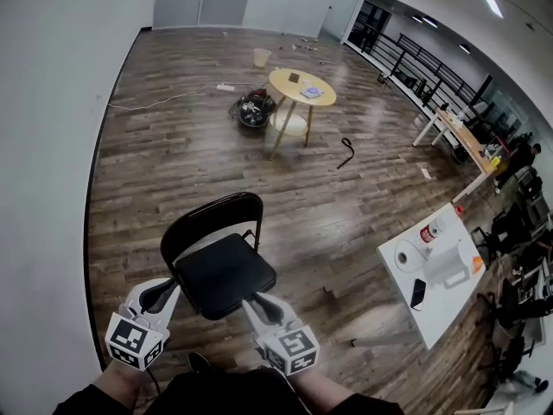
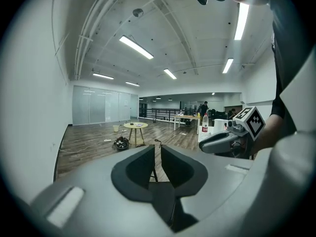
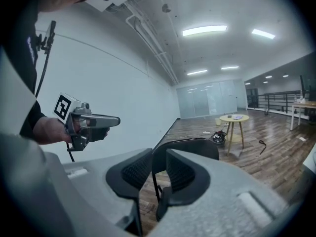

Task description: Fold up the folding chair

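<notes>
Head view, nearest first: the person's sleeves sit at the bottom edge, and each hand carries a tool out ahead. The left hand-held gripper (image 1: 164, 290) and the right hand-held gripper (image 1: 253, 305) point forward on either side of the front of the folding chair (image 1: 223, 273). The chair stands fully open on the wooden floor (image 1: 155, 162), seat flat, with the curved backrest on its far side.

In the left gripper view, that tool's jaws stand only a narrow slit apart with nothing between them; only floor shows through the gap. In the right gripper view, the other pair is parted a little wider, also empty, and the chair's backrest (image 3: 190, 146) shows beyond the gap, well clear of the pads. Neither tool has hold of anything.

I judge this to be the approach, with no grasp made and the folding not begun. The next move calls for wider jaws, since the present gaps look too tight for the seat edge or the frame tube. One tool should then steady the backrest while the other takes the seat's front edge and tips it up toward the back.

Farther off stand a white worktop (image 1: 442, 314) at the right and a round worktop (image 1: 289, 83) across the room, both well apart from the chair.
</notes>
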Demonstrator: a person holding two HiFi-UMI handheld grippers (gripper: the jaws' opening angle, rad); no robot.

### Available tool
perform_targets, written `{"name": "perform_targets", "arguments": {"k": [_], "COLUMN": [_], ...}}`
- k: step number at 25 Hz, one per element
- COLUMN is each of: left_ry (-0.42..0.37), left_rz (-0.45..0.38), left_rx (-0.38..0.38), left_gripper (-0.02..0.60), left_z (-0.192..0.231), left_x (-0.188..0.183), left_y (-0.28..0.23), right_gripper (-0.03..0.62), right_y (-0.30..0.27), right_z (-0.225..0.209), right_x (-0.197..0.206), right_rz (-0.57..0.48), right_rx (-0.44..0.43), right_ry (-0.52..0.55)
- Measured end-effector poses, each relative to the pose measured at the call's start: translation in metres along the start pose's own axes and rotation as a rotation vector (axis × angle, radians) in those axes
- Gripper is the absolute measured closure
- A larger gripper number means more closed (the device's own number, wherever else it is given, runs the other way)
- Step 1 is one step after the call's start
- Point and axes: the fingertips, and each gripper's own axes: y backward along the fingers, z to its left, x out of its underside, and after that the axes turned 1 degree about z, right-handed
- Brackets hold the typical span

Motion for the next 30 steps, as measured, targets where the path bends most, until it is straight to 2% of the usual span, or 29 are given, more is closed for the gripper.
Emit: {"name": "perform_targets", "arguments": {"k": [7, 13, 20, 30], "left_ry": [-0.027, -0.044, -0.079, -0.082], "left_rz": [0.022, 0.058, 0.147, 0.255], "left_rx": [0.043, 0.036, 0.010, -0.070], "left_gripper": [0.529, 0.517, 0.495, 0.451], "left_z": [0.018, 0.023, 0.028, 0.037], "left_x": [-0.001, 0.001, 0.005, 0.016], "left_y": [-0.014, -0.039, -0.069, -0.112], "right_gripper": [0.497, 0.490, 0.477, 0.468], "right_y": [-0.010, -0.017, -0.033, -0.050], "right_z": [-0.016, -0.044, -0.081, -0.118], "right_x": [0.008, 0.015, 0.023, 0.064], "right_rz": [-0.002, 0.004, 0.026, 0.109], "right_rx": [0.061, 0.063, 0.019, -0.078], "right_ry": [-0.039, -0.082, -0.130, -0.181]}}
